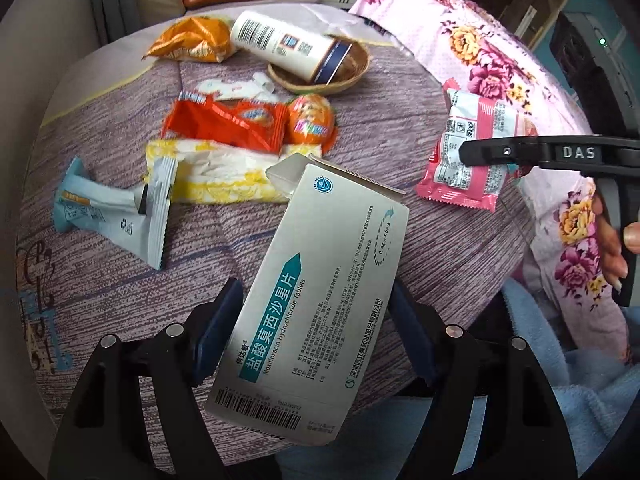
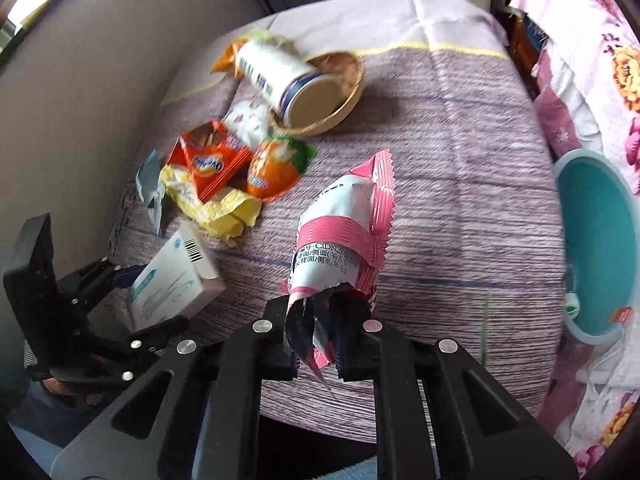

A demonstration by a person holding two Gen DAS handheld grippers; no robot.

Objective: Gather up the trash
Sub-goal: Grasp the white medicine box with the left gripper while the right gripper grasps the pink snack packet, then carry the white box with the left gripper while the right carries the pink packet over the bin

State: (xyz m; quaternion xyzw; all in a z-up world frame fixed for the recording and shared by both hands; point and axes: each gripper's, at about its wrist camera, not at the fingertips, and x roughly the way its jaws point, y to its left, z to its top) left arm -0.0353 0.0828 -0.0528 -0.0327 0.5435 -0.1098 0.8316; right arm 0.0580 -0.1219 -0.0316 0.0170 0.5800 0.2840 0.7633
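Carrying both pieces clear of the table, we have the left gripper (image 1: 316, 336) clamped on the tablet box (image 1: 316, 300) and the right gripper (image 2: 316, 344) pinching the pink wrapper (image 2: 344, 236) by its torn end. We should swing right toward the teal bin (image 2: 600, 248), keeping the squeeze firm until above it.

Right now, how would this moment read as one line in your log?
left gripper: shut on medicine box | right gripper: shut on pink wrapper | both lifted off table | teal bin at right
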